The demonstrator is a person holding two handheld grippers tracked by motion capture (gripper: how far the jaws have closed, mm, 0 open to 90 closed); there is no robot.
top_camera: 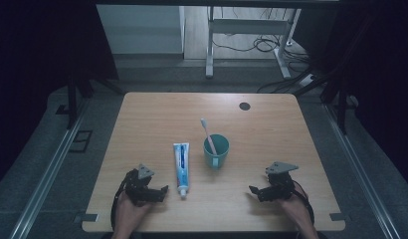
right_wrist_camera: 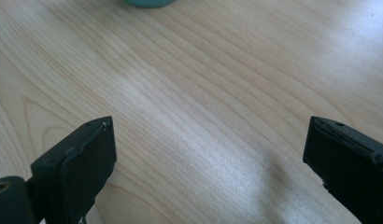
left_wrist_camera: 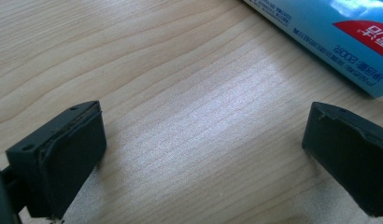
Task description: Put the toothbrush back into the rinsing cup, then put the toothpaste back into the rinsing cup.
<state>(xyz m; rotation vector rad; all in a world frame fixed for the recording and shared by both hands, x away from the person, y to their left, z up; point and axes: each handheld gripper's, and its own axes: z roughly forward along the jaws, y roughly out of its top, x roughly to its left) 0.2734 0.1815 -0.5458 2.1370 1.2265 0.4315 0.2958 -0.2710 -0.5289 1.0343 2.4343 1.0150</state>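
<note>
The left gripper (top_camera: 162, 190) rests on the near left of the table (top_camera: 142, 119), its jaws spread wide over bare wood and holding nothing. Just to its right lies the toothpaste tube (top_camera: 181, 168), flat, cap toward the near edge; the left gripper view shows its blue side (left_wrist_camera: 329, 32) close beside one jaw. A careless sweep here could knock the tube askew or roll it, and a hard pinch on the soft body could squeeze paste toward the cap.

Right of the tube, close but apart, stands the cup (top_camera: 216, 151), upright, with a toothbrush (top_camera: 208, 132) leaning in it, head up and tilted far-left. Pulling the brush sideways could tip the cup.

The right gripper (top_camera: 253, 190) sits near right, jaws likewise spread and empty.

Counted: two grippers, one tube, one cup, one toothbrush.
</note>
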